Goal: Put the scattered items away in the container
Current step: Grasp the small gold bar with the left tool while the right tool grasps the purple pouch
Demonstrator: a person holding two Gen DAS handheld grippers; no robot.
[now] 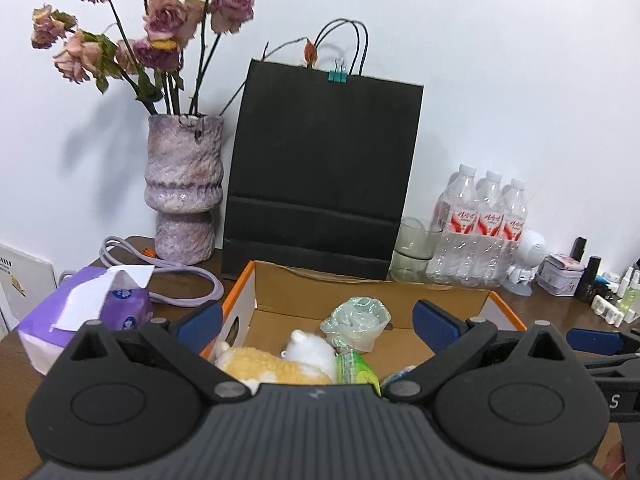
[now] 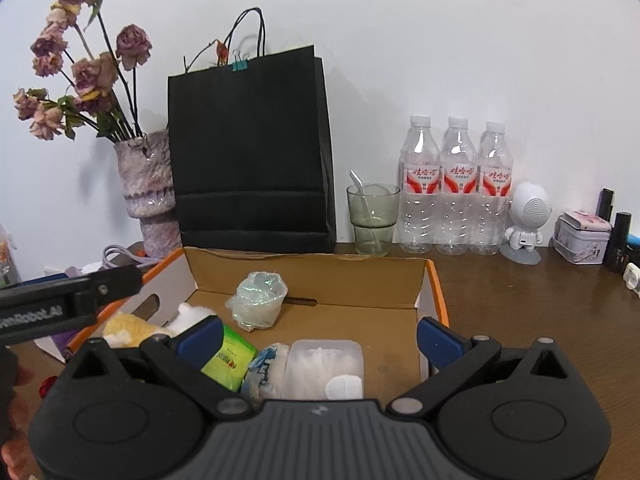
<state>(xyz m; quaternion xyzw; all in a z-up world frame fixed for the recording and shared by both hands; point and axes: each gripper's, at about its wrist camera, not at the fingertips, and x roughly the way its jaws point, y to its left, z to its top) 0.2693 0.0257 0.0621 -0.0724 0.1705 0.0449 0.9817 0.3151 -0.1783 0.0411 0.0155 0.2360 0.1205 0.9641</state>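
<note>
The cardboard box (image 2: 400, 332), open-topped with orange edges, fills the lower centre of both wrist views and rests on a dark wooden table (image 2: 540, 304). Behind it, at upper centre, a tall black paper bag (image 2: 248, 152) stands against the white wall, a teal binder clip (image 2: 239, 65) on its top edge. To the bag's left, a mottled purple vase (image 1: 184, 188) holds dried pink roses (image 1: 160, 20). On the right of the frame, three clear water bottles (image 2: 456, 188) stand in a row, with a greenish glass (image 2: 372, 220) holding a spoon just to their left and a small white figurine (image 2: 526, 220) to their right. At lower left of your left view, a purple tissue pack (image 1: 88, 316) lies beside the box. Inside the box, from largest to smallest: a clear plastic lidded case (image 2: 324, 368) at lower centre, a yellow and white plush toy (image 1: 276, 360) at the left side, a crumpled clear wrapper bundle (image 2: 258, 300) toward the back, a bright green packet (image 2: 228, 360), and a blue and white packet (image 2: 266, 368) touching the case. Your left gripper (image 1: 316, 324) is spread wide over the box and has hold of nothing. Your right gripper (image 2: 320, 334) is likewise wide open and empty, with the box contents showing between its blue pads.
</note>
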